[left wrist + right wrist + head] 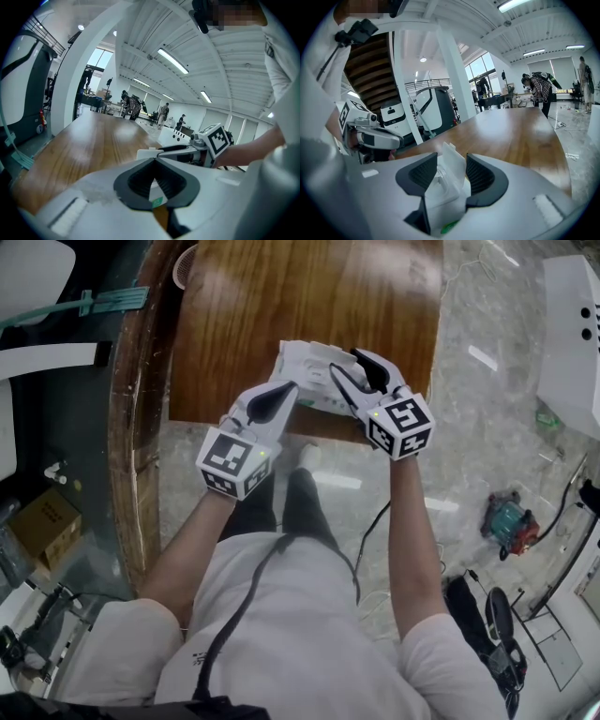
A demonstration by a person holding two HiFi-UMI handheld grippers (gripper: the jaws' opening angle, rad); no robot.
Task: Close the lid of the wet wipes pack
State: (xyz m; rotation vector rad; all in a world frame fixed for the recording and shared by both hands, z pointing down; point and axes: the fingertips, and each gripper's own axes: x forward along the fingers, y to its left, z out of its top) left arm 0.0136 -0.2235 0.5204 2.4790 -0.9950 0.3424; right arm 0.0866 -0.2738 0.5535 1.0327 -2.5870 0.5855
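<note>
Wooden table (281, 324) on glossy marble floor (487, 427), ceiling strip lights (172, 61).

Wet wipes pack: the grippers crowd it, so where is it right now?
In the head view the wet wipes pack lies at the near edge of the wooden table, between the left gripper and the right gripper.

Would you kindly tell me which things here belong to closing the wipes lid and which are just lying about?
Job: wet wipes pack; raised lid, between the jaws of the open right hand-held gripper; left hand-held gripper, shut on the pack; wooden table.
Lying about: cardboard box; teal device on the floor.
</note>
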